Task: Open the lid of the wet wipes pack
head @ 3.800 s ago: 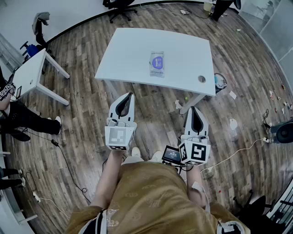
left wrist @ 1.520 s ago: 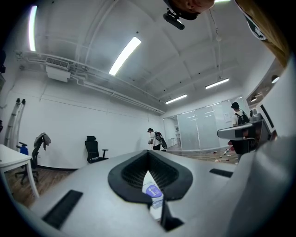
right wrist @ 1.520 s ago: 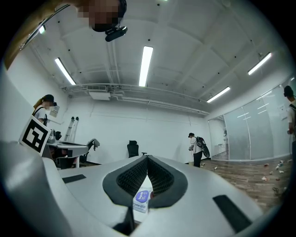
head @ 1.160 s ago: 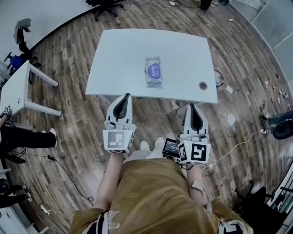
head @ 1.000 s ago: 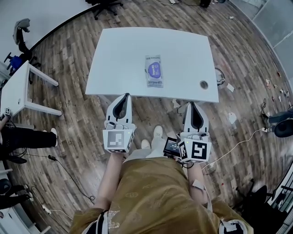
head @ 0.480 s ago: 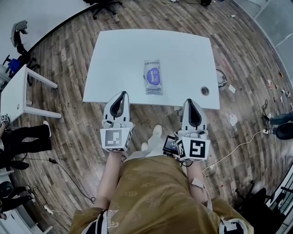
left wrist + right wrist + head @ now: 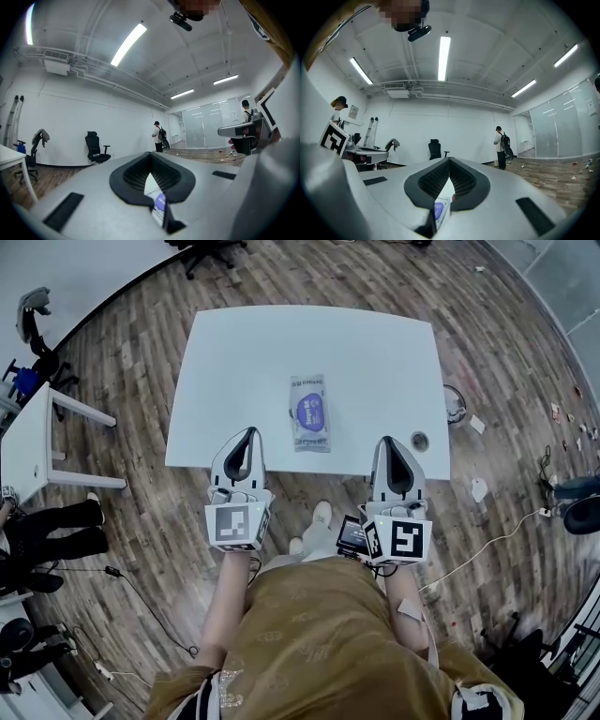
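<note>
Wet wipes pack (image 7: pixel 309 412) flat on white table (image 7: pixel 375 343), near front edge, about mid-width. Lid apparently down, too small to confirm. Left gripper (image 7: pixel 247 433) and right gripper (image 7: pixel 392 442) over front edge, flanking pack without touching it; jaws closed, holding nothing.

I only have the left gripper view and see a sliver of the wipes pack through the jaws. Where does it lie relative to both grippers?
Observer: In the head view the wet wipes pack lies flat on the white table, ahead of and between the left gripper and the right gripper. Neither touches it.
Operator: Is the lid up?
Observer: No, the purple oval lid looks flat on top of the pack.
Operator: What about the right gripper?
Observer: Its jaws are together and empty, over the table's near edge, beside a round cable hole.
</note>
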{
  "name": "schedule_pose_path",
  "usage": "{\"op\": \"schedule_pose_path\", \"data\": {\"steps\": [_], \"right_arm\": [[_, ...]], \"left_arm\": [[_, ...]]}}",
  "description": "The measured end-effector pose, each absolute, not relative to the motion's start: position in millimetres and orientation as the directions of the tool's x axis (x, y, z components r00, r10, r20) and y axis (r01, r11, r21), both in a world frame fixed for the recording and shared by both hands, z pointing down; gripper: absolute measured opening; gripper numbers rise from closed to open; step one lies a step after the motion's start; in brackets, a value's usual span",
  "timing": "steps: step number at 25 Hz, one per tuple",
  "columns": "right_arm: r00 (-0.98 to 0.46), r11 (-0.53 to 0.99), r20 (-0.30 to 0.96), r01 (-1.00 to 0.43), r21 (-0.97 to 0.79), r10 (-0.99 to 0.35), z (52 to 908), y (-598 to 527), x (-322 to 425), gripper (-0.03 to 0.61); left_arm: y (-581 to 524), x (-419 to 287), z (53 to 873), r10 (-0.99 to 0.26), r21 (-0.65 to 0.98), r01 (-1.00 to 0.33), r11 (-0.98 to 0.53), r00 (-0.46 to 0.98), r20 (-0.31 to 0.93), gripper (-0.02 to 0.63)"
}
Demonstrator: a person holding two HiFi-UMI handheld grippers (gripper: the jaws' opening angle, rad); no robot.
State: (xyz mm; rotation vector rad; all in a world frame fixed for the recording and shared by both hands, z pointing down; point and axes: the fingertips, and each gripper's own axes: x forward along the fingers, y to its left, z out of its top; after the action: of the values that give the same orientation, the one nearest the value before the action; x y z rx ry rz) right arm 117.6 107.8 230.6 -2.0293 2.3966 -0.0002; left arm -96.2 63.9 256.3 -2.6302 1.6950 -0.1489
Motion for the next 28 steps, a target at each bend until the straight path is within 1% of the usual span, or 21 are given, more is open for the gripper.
{"op": "schedule_pose_path", "data": {"steps": [11,18,28], "right_arm": [[-0.229,0.230,-0.005,-0.973,-0.014,-0.973,232,52,135,0.009],[-0.246,0.245,0.016,-0.969,-0.021,-0.969,236,31,140,0.009],[-0.247,0.246,0.079,-0.969,-0.026,-0.966,249,3,139,0.010]], "left_arm": [[20,-76,256,-0.928,-0.078,-0.926,-0.370,0.364,0.079,0.002],[3,-67,255,-0.929,-0.079,-0.927,-0.367,0.361,0.081,0.002],[-21,-65,262,-0.922,-0.062,-0.923,-0.380,0.373,0.099,0.002]]}}
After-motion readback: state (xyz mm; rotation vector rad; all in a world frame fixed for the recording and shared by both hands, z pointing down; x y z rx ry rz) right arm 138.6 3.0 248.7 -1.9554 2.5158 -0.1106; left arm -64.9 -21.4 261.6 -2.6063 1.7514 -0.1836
